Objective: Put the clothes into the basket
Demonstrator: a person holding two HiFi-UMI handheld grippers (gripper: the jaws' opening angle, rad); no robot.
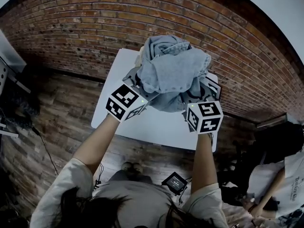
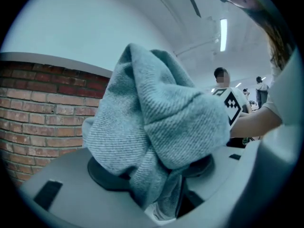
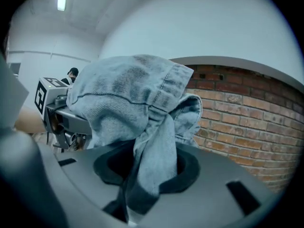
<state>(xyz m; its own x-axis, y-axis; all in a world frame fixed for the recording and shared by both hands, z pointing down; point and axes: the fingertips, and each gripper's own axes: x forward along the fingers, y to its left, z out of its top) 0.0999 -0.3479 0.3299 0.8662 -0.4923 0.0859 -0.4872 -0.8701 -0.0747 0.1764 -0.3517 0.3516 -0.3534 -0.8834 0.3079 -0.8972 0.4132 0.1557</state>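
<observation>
The person holds up a soft, light blue denim piece of clothing (image 1: pixel 173 72) with both tools. The left gripper (image 2: pixel 161 194) has its jaws squeezed on a fold of the cloth — the fold runs down between them. The right gripper (image 3: pixel 145 179) pinches another fold the same way. The cloth is bunched in a big lump between the two grippers, up in the air above the flat white table (image 1: pixel 152 125). A red brick wall (image 1: pixel 95 27) stands behind the table, and a brown wooden floor (image 1: pixel 57 122) lies under it. A small tan bit (image 1: pixel 139 58) peeks out behind the cloth — I cannot tell what it is.
</observation>
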